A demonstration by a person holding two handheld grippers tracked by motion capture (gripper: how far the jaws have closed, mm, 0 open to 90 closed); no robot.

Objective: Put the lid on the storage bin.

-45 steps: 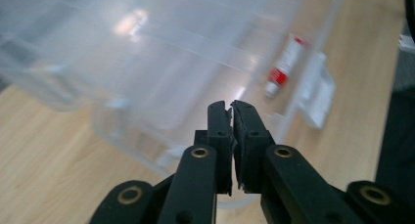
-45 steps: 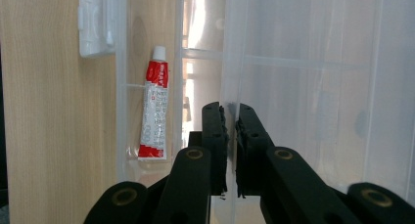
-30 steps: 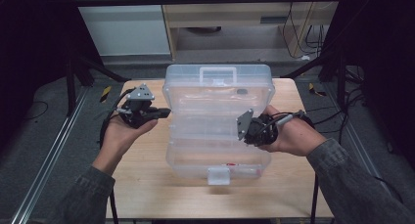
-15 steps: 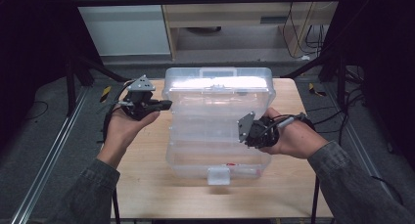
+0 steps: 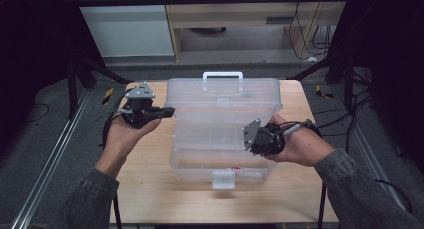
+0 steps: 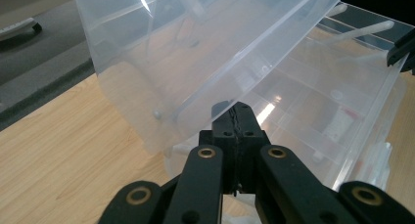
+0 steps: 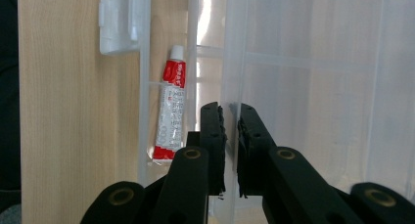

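Left tongs (image 6: 237, 117) clamped on box lid (image 6: 205, 53); right tongs (image 7: 230, 117) pinching box wall (image 7: 234, 48).

Table (image 5: 150, 189) brightly lit, surroundings dark; glare streaks on clear box (image 7: 210, 18); high view soft.

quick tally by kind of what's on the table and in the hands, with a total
clear plastic organiser box: 1
red and white tube in the box: 1
hand-held grippers: 2, the left gripper and the right gripper
wooden table: 1
total: 5
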